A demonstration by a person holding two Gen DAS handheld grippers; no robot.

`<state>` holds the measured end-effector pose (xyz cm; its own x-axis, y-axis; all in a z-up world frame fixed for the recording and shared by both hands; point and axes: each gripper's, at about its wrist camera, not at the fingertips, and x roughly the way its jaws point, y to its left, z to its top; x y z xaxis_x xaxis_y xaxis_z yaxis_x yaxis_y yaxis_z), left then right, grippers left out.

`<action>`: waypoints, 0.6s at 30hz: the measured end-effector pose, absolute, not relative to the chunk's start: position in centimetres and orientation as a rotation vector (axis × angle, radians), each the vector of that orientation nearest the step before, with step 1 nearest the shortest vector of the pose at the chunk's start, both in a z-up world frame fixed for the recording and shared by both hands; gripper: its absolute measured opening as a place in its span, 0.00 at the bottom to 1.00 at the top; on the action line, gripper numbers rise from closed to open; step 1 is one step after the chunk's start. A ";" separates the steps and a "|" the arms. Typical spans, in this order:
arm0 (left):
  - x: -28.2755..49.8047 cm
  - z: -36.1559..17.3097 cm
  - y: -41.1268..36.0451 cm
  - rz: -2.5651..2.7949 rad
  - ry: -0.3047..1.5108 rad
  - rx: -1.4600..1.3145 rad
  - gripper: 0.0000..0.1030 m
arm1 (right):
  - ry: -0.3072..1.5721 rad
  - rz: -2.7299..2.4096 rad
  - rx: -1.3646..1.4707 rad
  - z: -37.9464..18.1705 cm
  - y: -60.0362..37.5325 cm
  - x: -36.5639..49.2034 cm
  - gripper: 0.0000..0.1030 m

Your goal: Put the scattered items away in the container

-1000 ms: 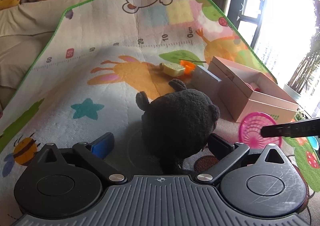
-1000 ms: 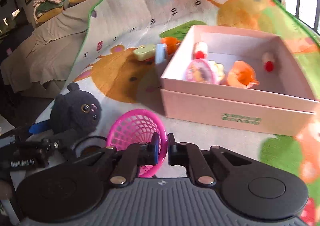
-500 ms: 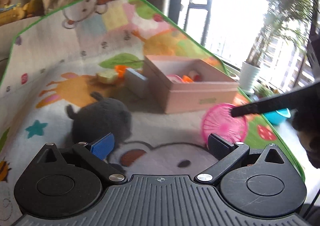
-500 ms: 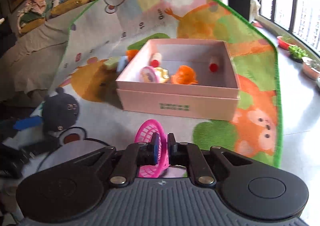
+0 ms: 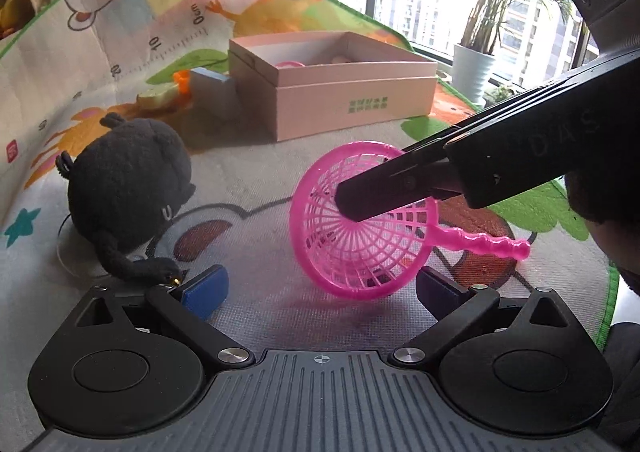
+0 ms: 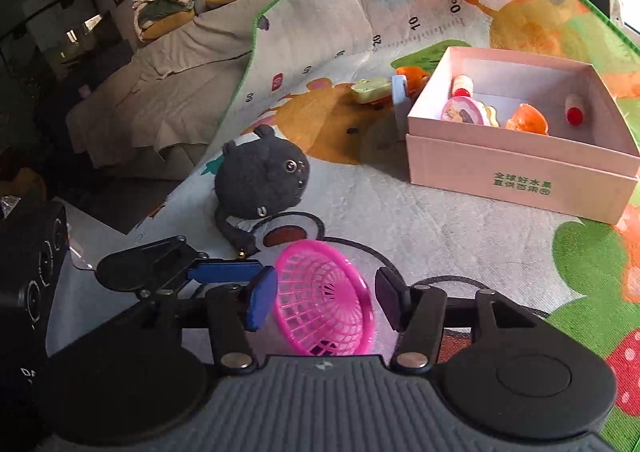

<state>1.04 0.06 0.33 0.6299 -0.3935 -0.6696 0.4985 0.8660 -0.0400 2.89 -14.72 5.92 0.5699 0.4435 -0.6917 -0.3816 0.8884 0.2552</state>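
Right gripper (image 6: 326,302): its jaws have just been opening and stand partly apart, the pink toy strainer (image 6: 322,300) sitting tilted on edge between them with a gap at each pad, so nothing is pinched. Over to the left gripper (image 5: 322,286): jaws spread wide, holding nothing, with the strainer's basket just beyond its fingertips and the handle poking off to the right. Looks like a release, or a hand-over from right to left; I can't say which.

Outward now: the black plush toy (image 6: 262,184) lies on the play mat (image 6: 440,236) to the left, its tail near the left gripper. Farther off, right of centre, stands the pink box (image 6: 520,180), already holding a few small toys. Beside its far-left corner wait a blue block (image 5: 212,90) and other small pieces.

Next, I'd reckon, someone must re-grip the strainer firmly by rim or handle, lift clear of the mat, and carry it over the box's near wall.
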 end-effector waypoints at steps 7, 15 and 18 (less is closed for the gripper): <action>1.2 0.8 0.5 -0.505 0.727 0.148 0.99 | 0.875 0.369 0.100 4.3 -16.8 4.3 0.08; 1.9 1.1 0.6 -0.495 0.724 0.126 0.99 | 0.703 0.111 -0.024 7.8 -21.5 4.2 0.06; 2.0 1.1 0.5 -0.499 0.724 0.119 0.99 | 0.599 -0.044 -0.220 7.9 -21.1 3.8 0.06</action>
